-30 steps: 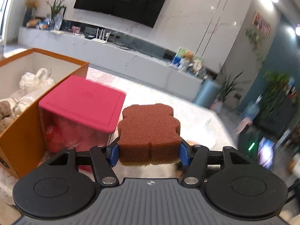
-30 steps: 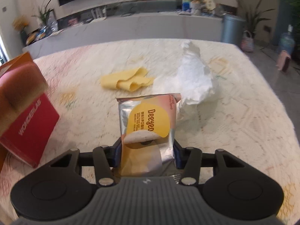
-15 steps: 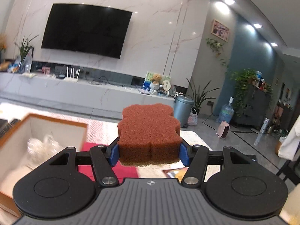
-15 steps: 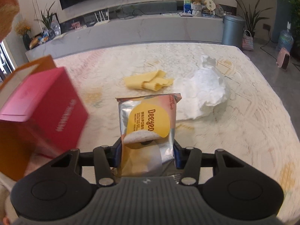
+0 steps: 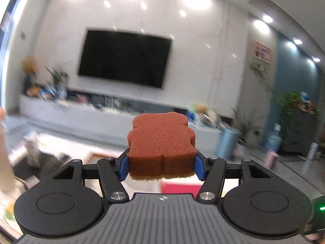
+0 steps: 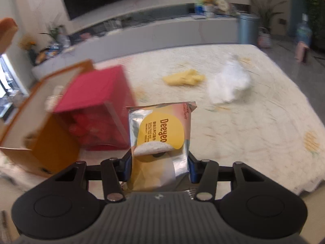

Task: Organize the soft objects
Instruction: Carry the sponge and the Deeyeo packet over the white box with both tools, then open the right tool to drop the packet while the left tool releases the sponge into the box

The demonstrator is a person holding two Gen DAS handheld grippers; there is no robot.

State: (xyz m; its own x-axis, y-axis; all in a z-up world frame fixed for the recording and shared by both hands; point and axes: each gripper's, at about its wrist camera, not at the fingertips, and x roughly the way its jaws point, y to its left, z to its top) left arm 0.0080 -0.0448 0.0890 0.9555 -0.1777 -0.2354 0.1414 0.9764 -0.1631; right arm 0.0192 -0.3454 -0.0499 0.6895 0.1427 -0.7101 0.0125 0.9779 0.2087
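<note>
My left gripper (image 5: 161,166) is shut on a brown bear-shaped sponge (image 5: 161,142), held flat and high above the table, facing the TV wall. My right gripper (image 6: 159,162) is shut on a silver and yellow snack packet (image 6: 160,136), held upright over the table. Left of it in the right wrist view stand a pink-lidded clear box (image 6: 97,109) and an open orange cardboard box (image 6: 46,138). A yellow cloth (image 6: 183,77) and a crumpled white bag (image 6: 229,85) lie farther back on the patterned tablecloth (image 6: 254,132).
Part of the pink lid (image 5: 178,187) shows just below the left gripper. A long grey TV bench (image 5: 101,116) and a blue bin (image 5: 226,142) stand beyond the table. The table's right edge (image 6: 300,183) drops to the floor.
Both grippers have risen and swung while keeping their grips. The left view tilted up from the boxes to the wall. The boxes slid toward the middle of the right view.
</note>
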